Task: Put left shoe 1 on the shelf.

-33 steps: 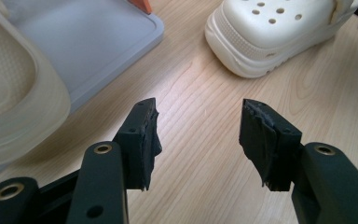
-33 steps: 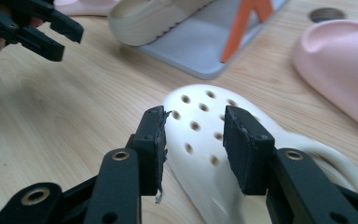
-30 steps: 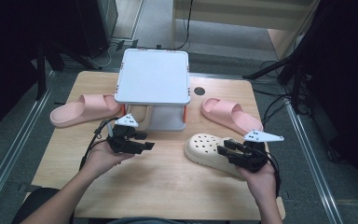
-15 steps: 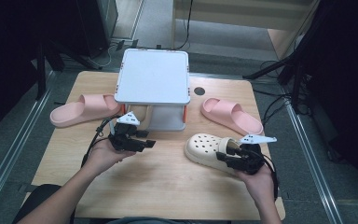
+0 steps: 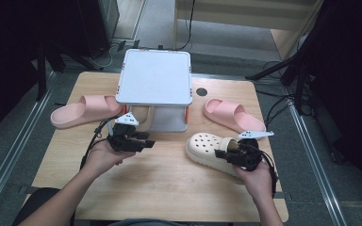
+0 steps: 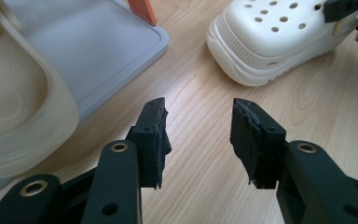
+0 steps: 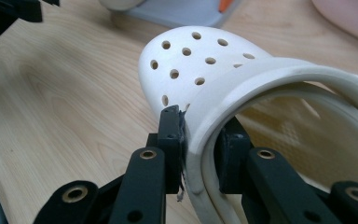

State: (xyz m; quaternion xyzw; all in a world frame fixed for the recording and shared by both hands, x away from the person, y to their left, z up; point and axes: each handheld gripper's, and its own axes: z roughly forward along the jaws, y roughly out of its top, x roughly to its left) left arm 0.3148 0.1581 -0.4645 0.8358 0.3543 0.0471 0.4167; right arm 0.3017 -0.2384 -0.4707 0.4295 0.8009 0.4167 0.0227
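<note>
At the left of the high view the left gripper [image 5: 143, 142] is hovering low over the wooden table [image 5: 160, 188], its forearm coming in from the lower left; its jaws have just been closing a little but are standing spread with nothing between them, pointing right toward the white clog [image 5: 207, 147], with the other clog [image 6: 16, 93] lying on the grey rack's lower shelf [image 6: 107, 51] at the left of its own view. Right of centre, the white clog is lying on the table, toe toward the middle. The right gripper [image 7: 200, 140], whose jaws have just been closing, is pinching the clog's heel-side rim [image 7: 214, 116], one pad inside, one outside. To do this well, it is probably best keeping that pinch deep and square on the rim before lifting, so the soft wall is not slipping out. The right hand [image 5: 257, 181] is reaching in from the lower right, wrist low.
</note>
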